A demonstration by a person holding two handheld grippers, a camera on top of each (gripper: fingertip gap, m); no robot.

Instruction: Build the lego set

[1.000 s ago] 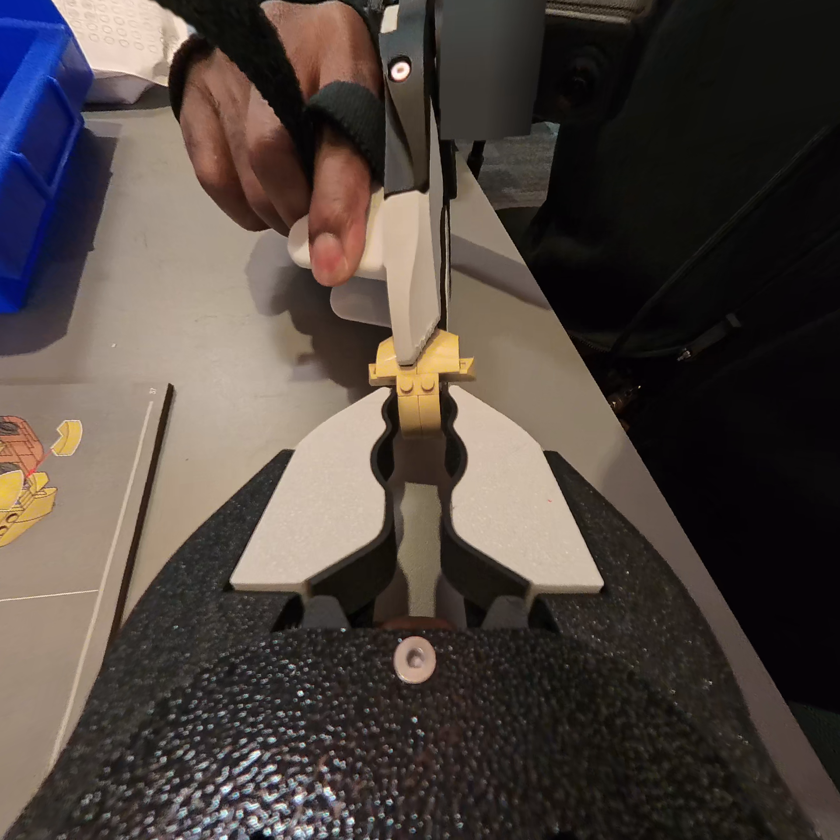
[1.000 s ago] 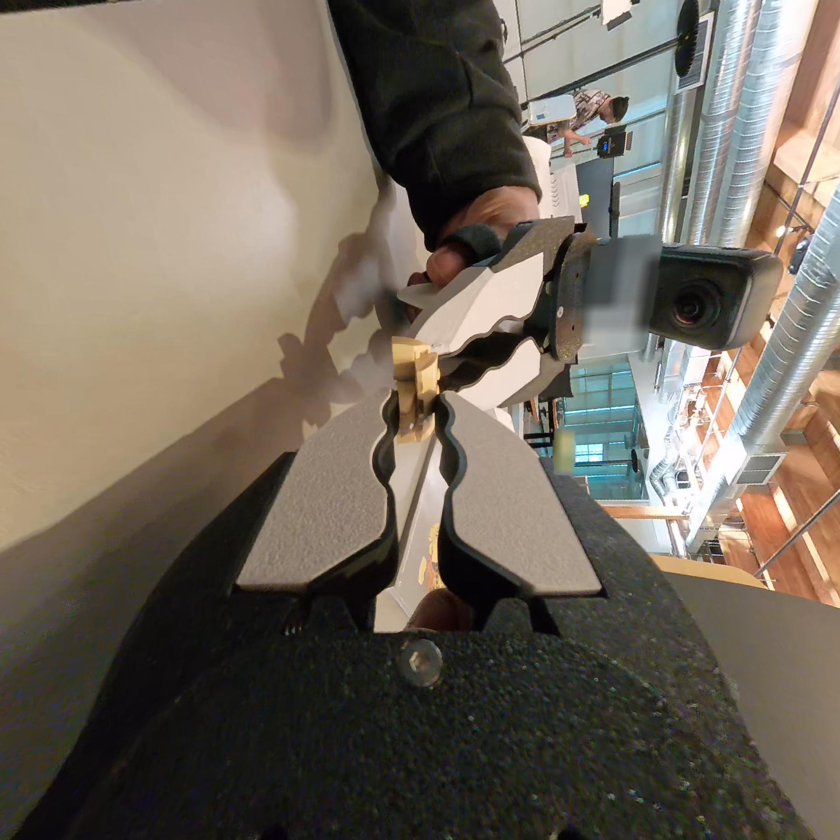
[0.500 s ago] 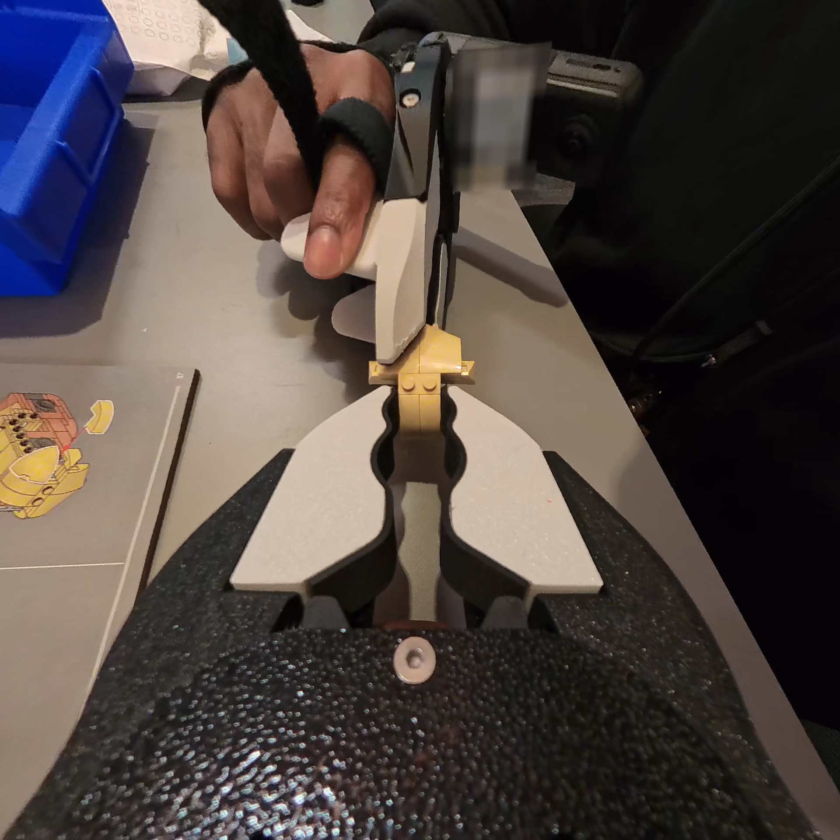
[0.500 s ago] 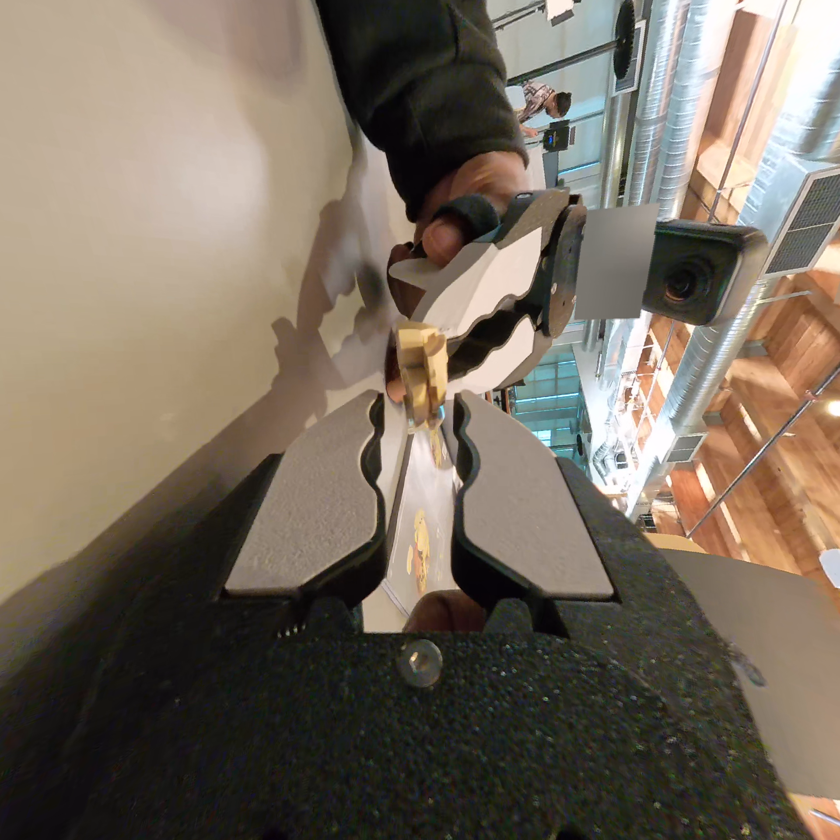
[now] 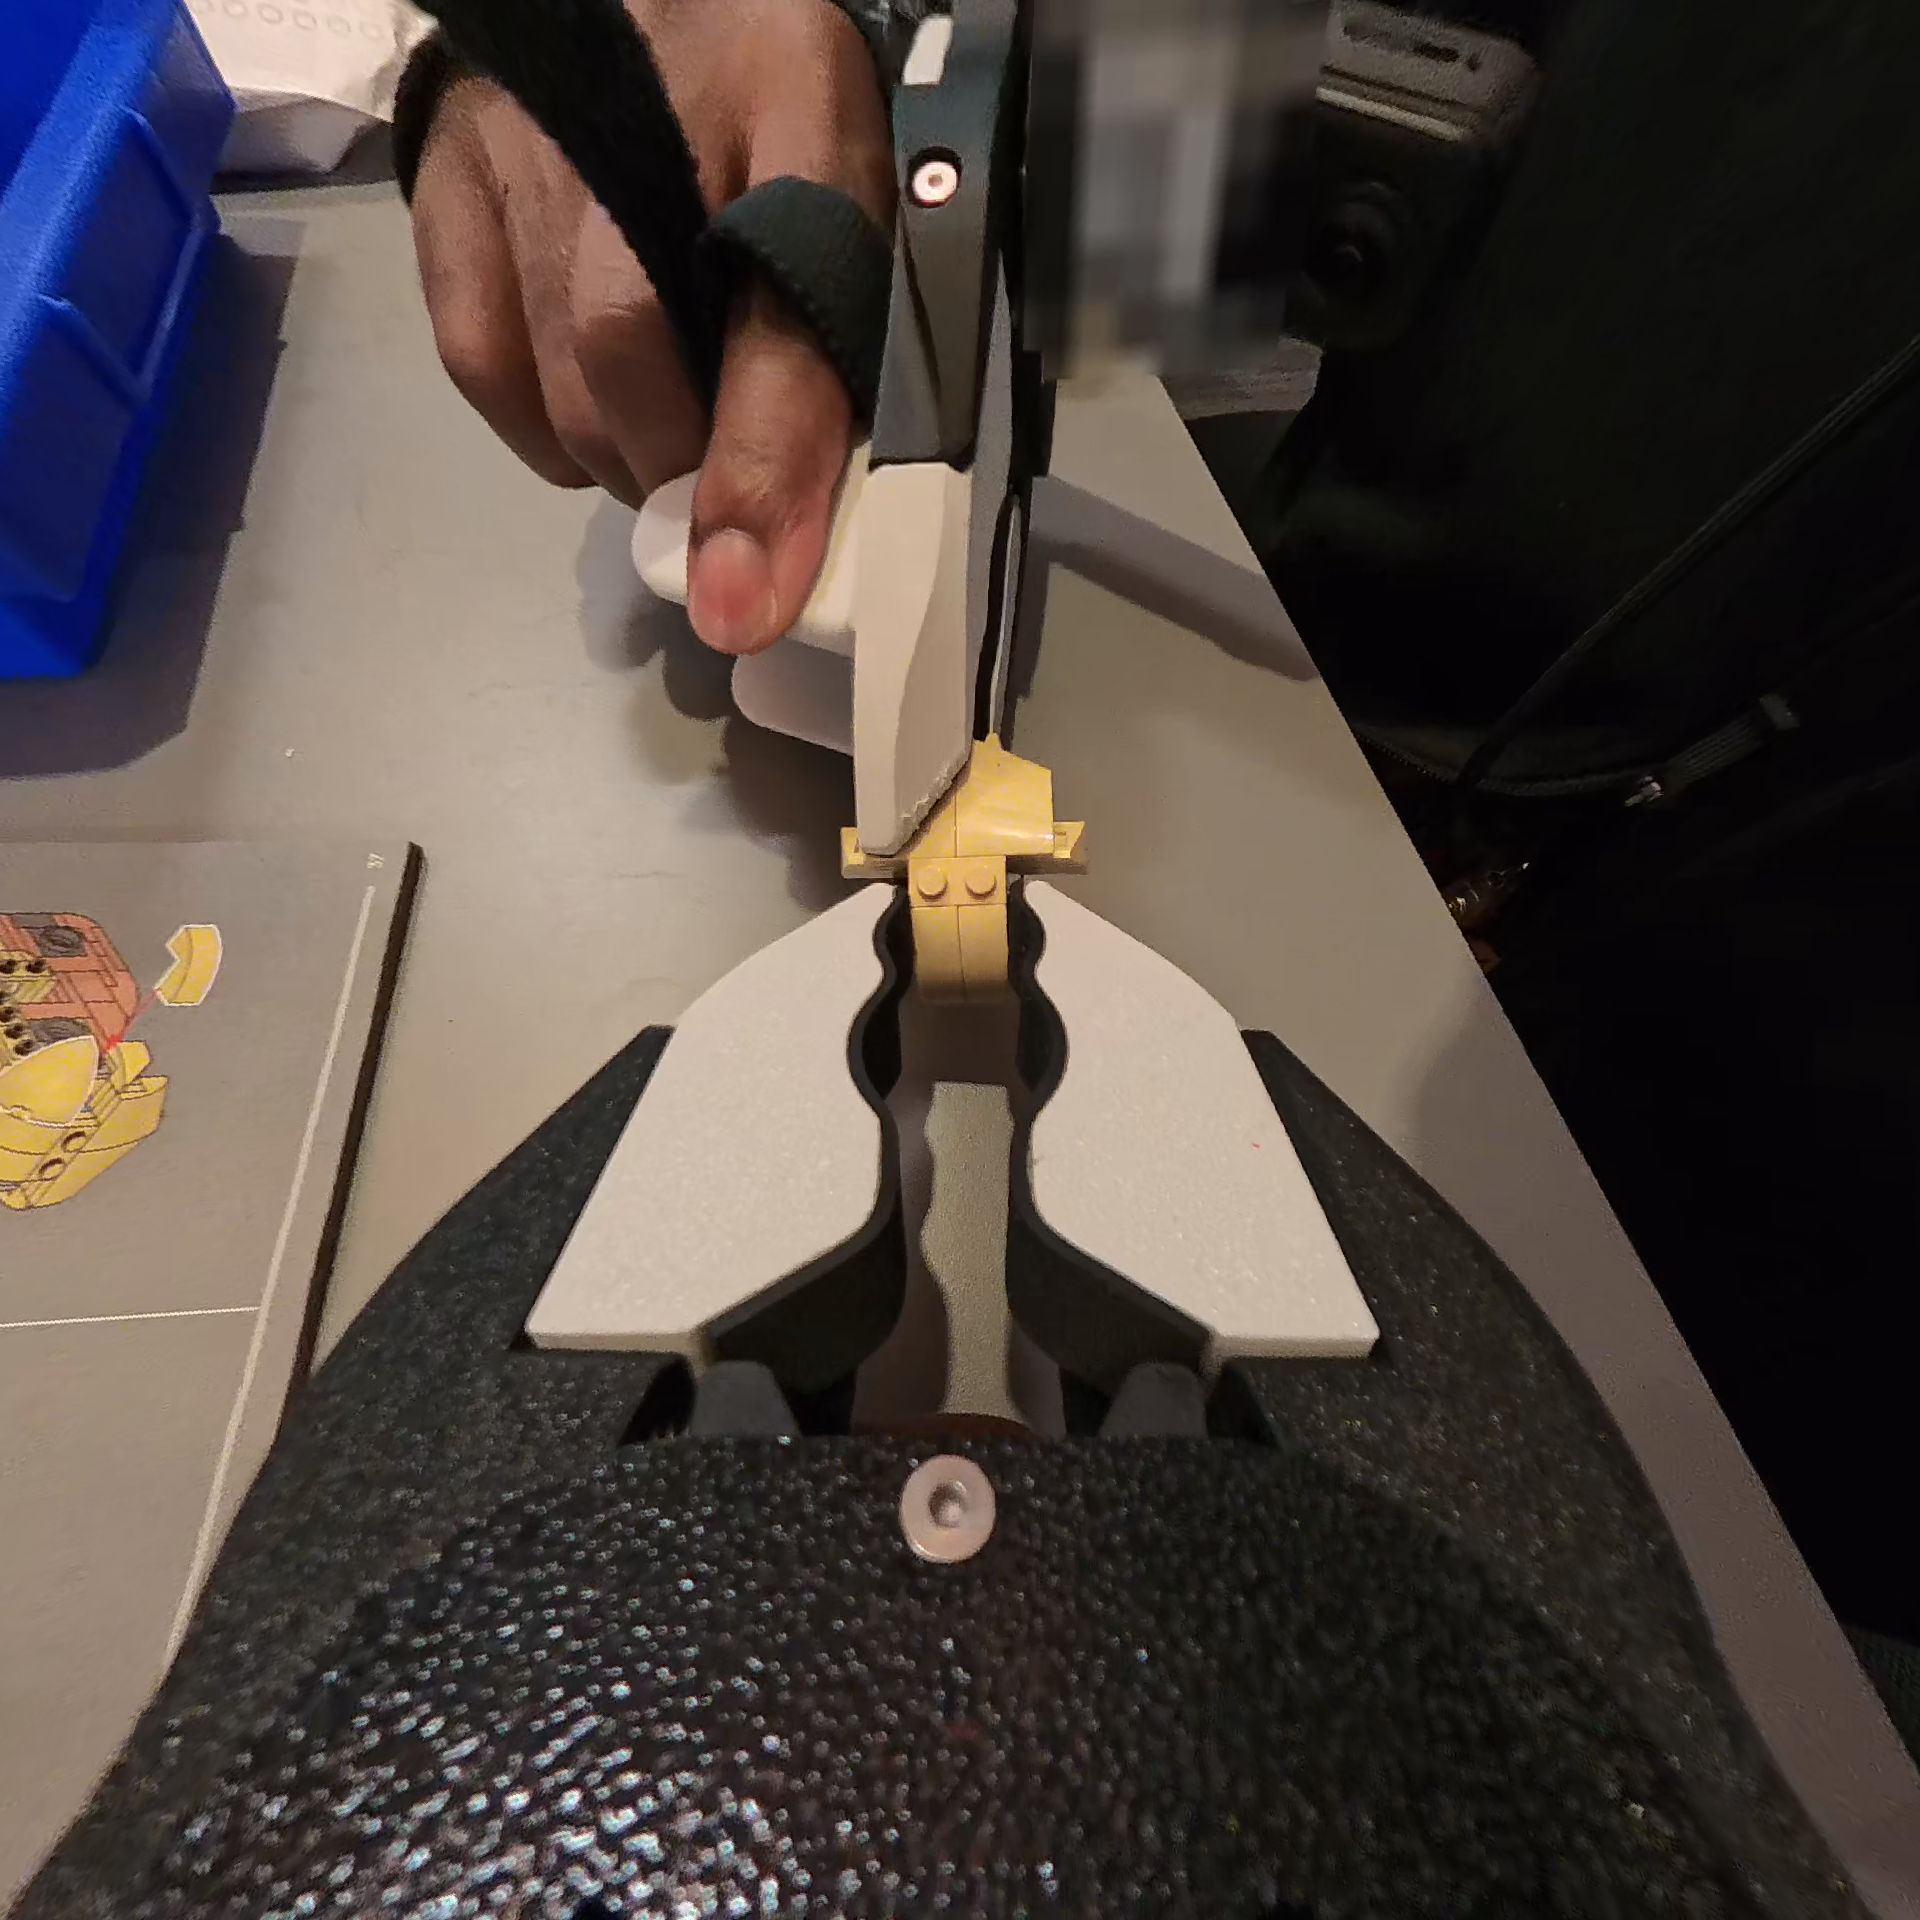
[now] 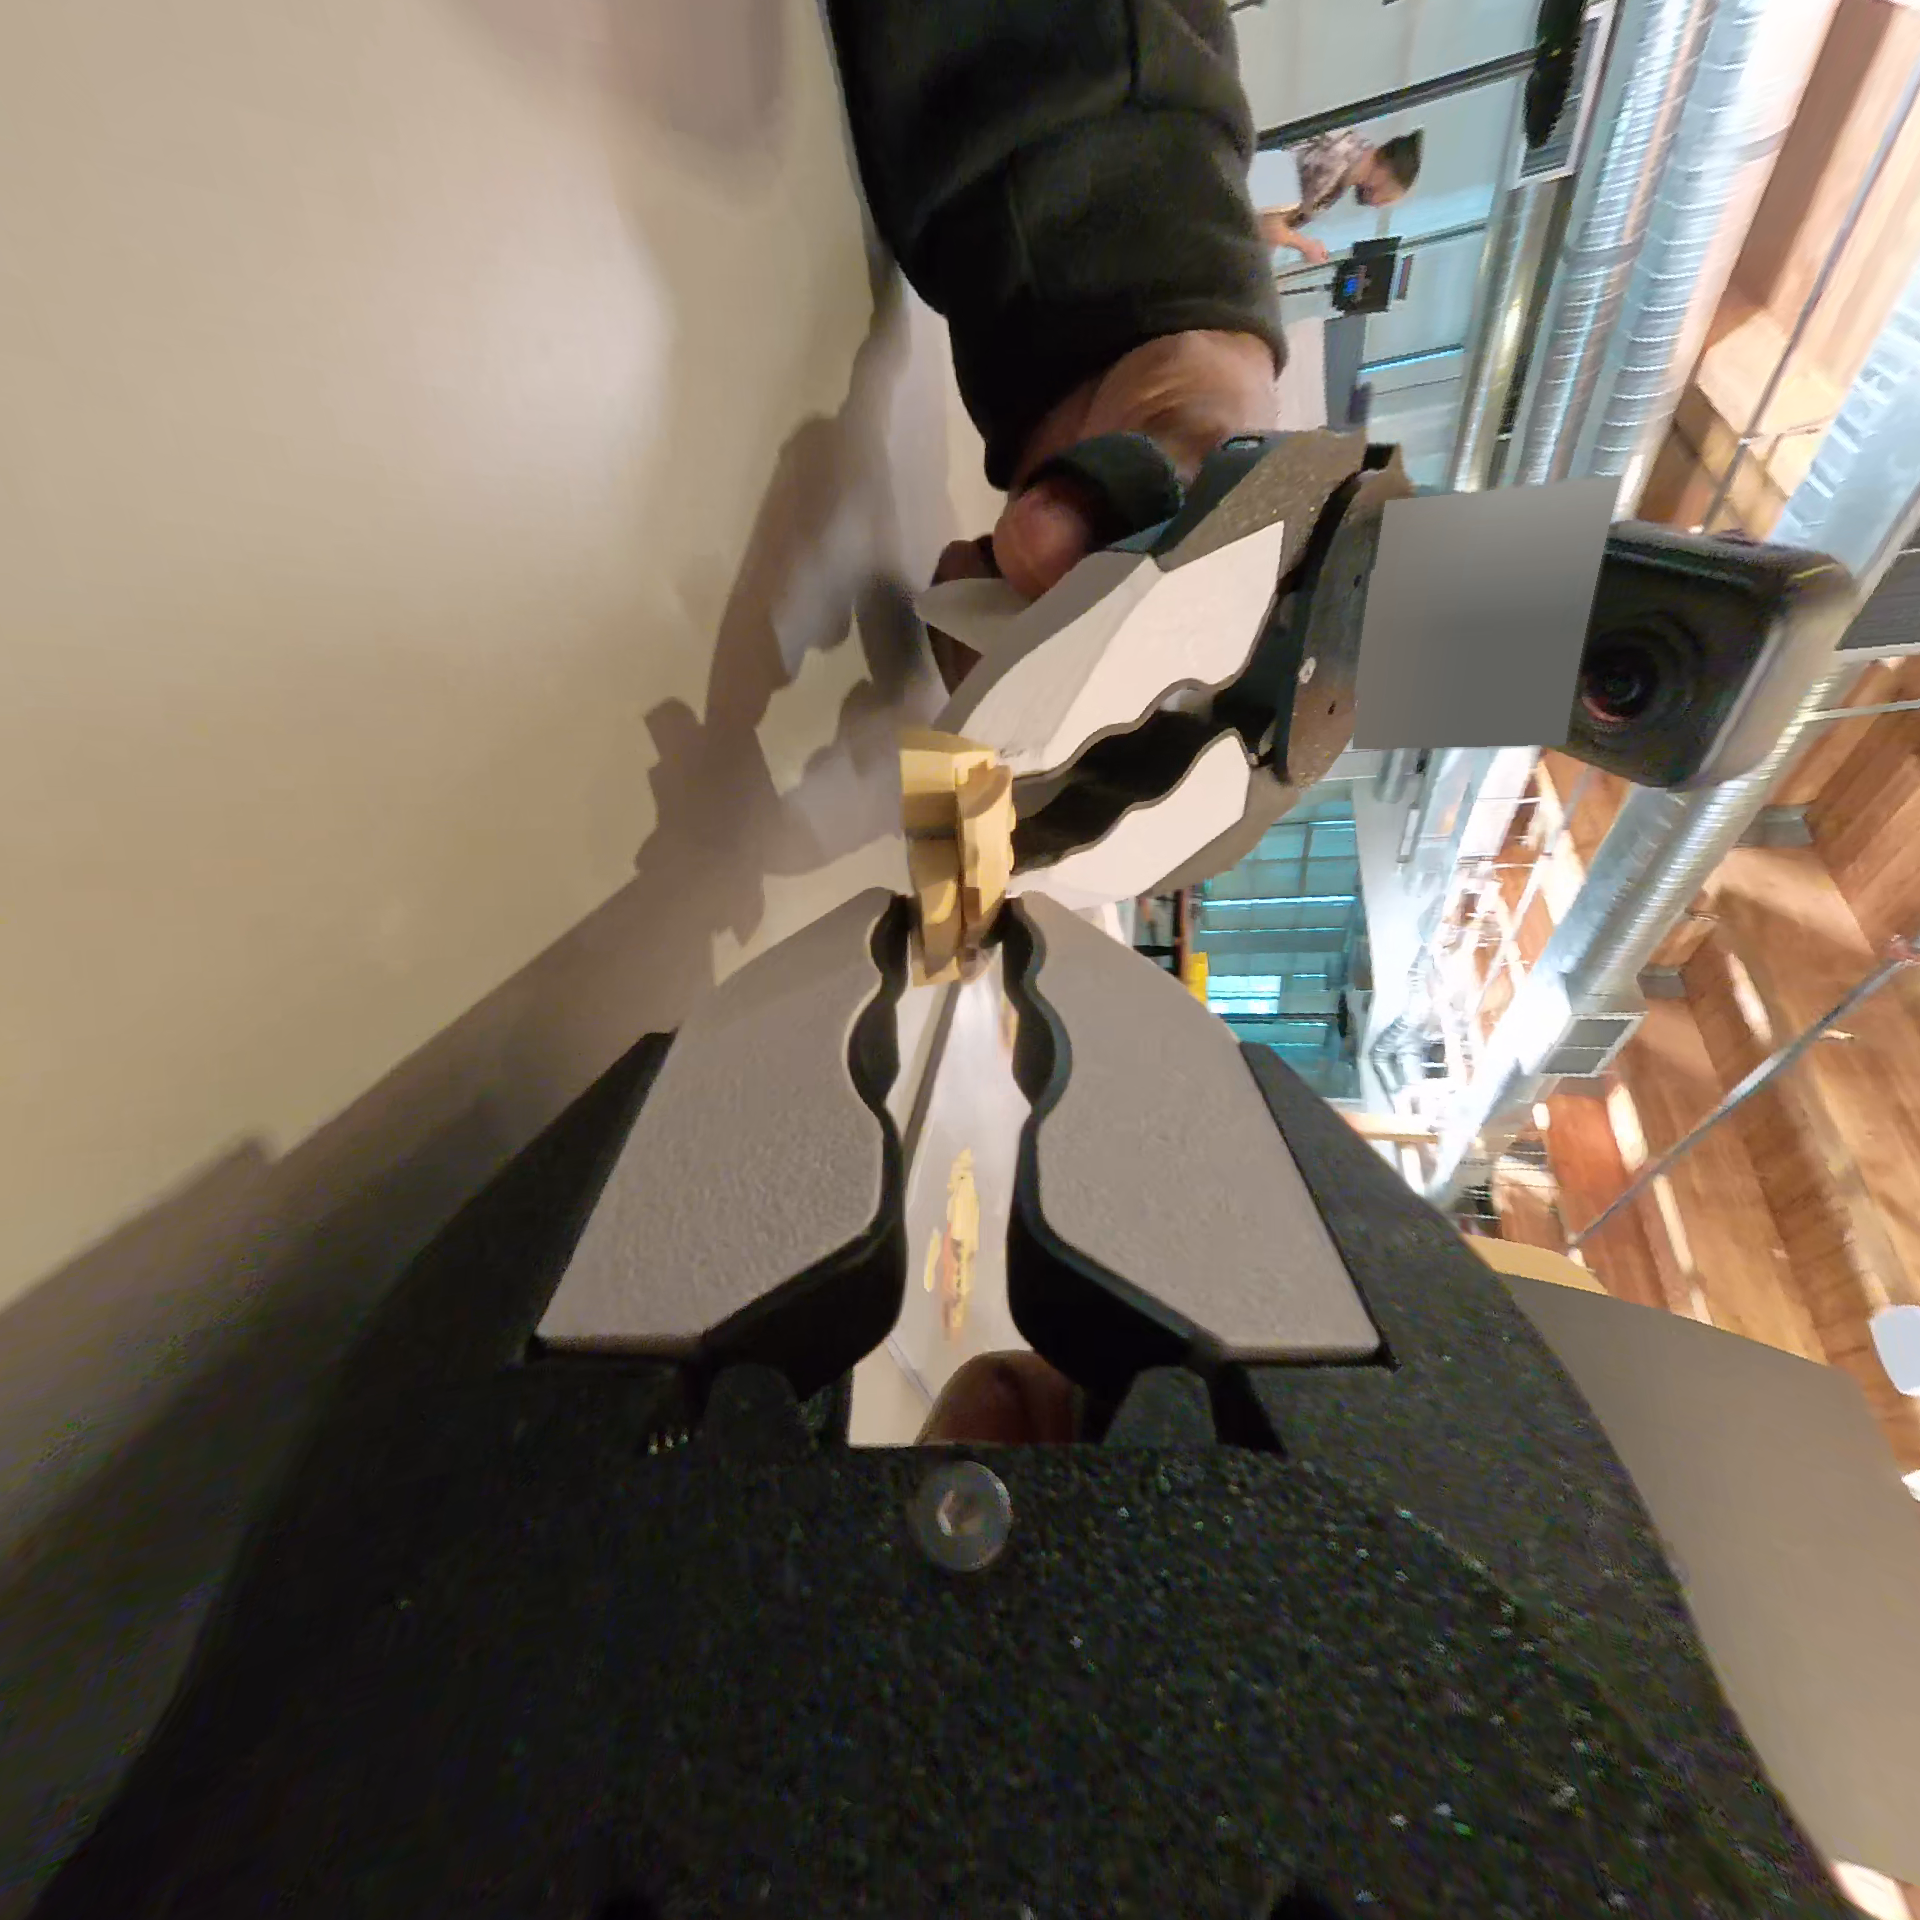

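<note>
My left gripper (image 5: pixel 958 935) is shut on a tan brick assembly (image 5: pixel 961 883) and holds it just above the grey table (image 5: pixel 468 675). The pads press on its narrow stem, and the wider winged part sticks out beyond the tips. My right gripper (image 5: pixel 920 790) comes down from above, held by a hand, with its fingertips on the assembly's upper part. In the right wrist view my right gripper (image 6: pixel 951 935) is shut on the near end of the same tan assembly (image 6: pixel 951 821). The left gripper (image 6: pixel 1013 805) grips it from the upper right.
A blue bin (image 5: pixel 73 343) stands at the far left, with white paper (image 5: pixel 301 94) behind it. An instruction booklet (image 5: pixel 156 1091) lies open on the left. The table's edge runs down the right side, with dark space beyond it. A person (image 6: pixel 1340 187) stands far off. Both grippers' tips are close together, under 4 cm apart.
My right gripper opened off the tan assembly half a second ago and has come together on it once more. The left gripper kept its hold and hardly moved.
</note>
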